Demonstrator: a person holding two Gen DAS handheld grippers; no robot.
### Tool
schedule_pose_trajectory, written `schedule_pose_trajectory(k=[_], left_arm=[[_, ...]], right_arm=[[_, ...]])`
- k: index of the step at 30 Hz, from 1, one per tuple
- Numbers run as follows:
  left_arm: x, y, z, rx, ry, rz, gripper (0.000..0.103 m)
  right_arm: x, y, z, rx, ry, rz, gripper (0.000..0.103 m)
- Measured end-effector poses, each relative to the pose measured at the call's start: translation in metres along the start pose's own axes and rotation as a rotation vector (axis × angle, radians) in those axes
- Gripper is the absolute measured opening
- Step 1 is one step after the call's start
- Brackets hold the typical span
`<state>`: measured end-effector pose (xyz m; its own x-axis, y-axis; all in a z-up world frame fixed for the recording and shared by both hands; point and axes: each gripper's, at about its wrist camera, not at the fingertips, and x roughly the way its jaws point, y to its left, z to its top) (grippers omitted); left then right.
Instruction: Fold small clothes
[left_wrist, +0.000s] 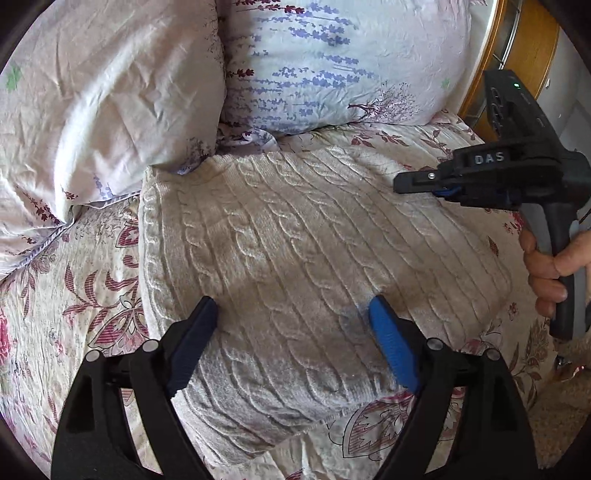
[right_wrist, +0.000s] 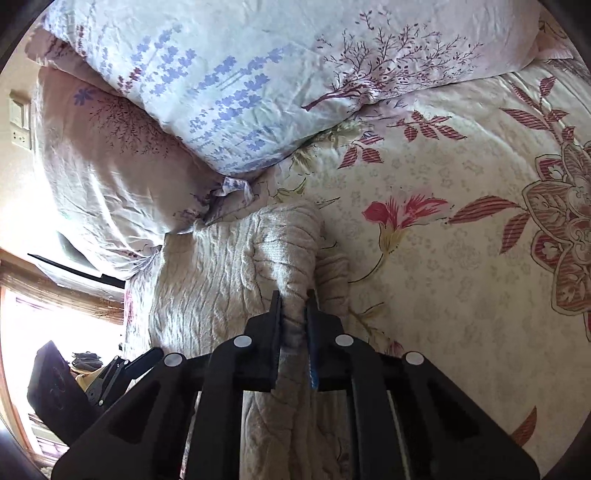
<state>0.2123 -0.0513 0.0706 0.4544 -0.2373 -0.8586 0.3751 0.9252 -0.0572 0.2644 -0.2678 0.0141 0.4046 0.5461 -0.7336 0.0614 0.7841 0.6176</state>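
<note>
Left gripper (left_wrist: 291, 314): hovering low over the near part of the sweater, jaws spread wide, nothing between them; blue pad of one finger (left_wrist: 391, 347) lying close above the knit, the dark one (left_wrist: 192, 343) near the sweater's left edge

Right gripper (right_wrist: 293, 325): pinching a raised fold of the sweater, jaws drawn nearly together with knit bunched between them; in the left wrist view showing from the side (left_wrist: 417, 182) at the sweater's far right edge, held by a bare hand (left_wrist: 550, 273) around the grey handle

Sweater (left_wrist: 295, 258): cream cable-knit, lying spread on the bed with its cables running roughly toward the pillows; far left corner touching the left pillow; in the right wrist view (right_wrist: 221, 277) appearing rumpled, one edge lifting into a ridge at the right gripper

Bed cover (left_wrist: 74, 295): pale cloth printed with red leaves and flowers, showing around the sweater on the left, near and right sides

Pillows: two, at the head of the bed just beyond the sweater; left one (left_wrist: 110, 92) pale pink and creased; right one (left_wrist: 332, 62) white with blue lavender sprigs and a dark tree print, overlapping the other in the right wrist view

Bed frame (left_wrist: 517, 55): wooden, curving at the upper right beyond the pillows
</note>
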Motion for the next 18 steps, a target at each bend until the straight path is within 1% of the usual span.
schedule_pose_trajectory(k=[1,2,3,4,6,9,10,11,12,13,15,18], left_arm=[[-0.002,0.001,0.000,-0.006,-0.004,0.004,0.084],[-0.006,0.003,-0.001,-0.009,-0.009,0.009,0.084],[-0.009,0.004,-0.002,-0.011,-0.014,0.020,0.084],[-0.013,0.005,-0.004,-0.011,-0.019,0.034,0.084],[-0.017,0.007,-0.007,-0.015,-0.019,0.051,0.084],[-0.020,0.007,-0.012,-0.015,-0.017,0.068,0.084],[-0.022,0.006,-0.015,-0.014,-0.015,0.073,0.084],[-0.023,0.005,-0.018,-0.015,-0.013,0.073,0.084],[-0.024,0.006,-0.021,-0.022,-0.010,0.069,0.084],[-0.024,0.007,-0.023,-0.033,-0.007,0.062,0.084],[-0.023,0.007,-0.028,-0.044,-0.002,0.058,0.084],[-0.020,0.002,-0.031,-0.028,0.006,0.074,0.084]], right_arm=[[-0.011,0.001,-0.004,-0.010,-0.011,0.005,0.035],[-0.022,0.003,-0.010,-0.017,-0.027,0.015,0.053],[-0.031,0.004,-0.016,-0.023,-0.040,0.026,0.059],[-0.039,0.005,-0.023,-0.027,-0.042,0.042,0.060],[-0.046,0.005,-0.038,-0.030,-0.020,0.075,0.060],[-0.041,0.006,-0.059,-0.032,0.035,0.078,0.060],[-0.035,0.006,-0.065,-0.032,0.048,0.076,0.056],[-0.030,0.008,-0.070,-0.038,0.060,0.070,0.035],[-0.027,0.009,-0.074,-0.056,0.063,0.032,0.021],[-0.024,0.011,-0.074,-0.066,0.055,-0.016,0.016],[-0.020,0.005,-0.075,-0.027,0.040,-0.034,0.014],[-0.017,-0.004,-0.077,0.022,0.035,-0.052,0.013]])
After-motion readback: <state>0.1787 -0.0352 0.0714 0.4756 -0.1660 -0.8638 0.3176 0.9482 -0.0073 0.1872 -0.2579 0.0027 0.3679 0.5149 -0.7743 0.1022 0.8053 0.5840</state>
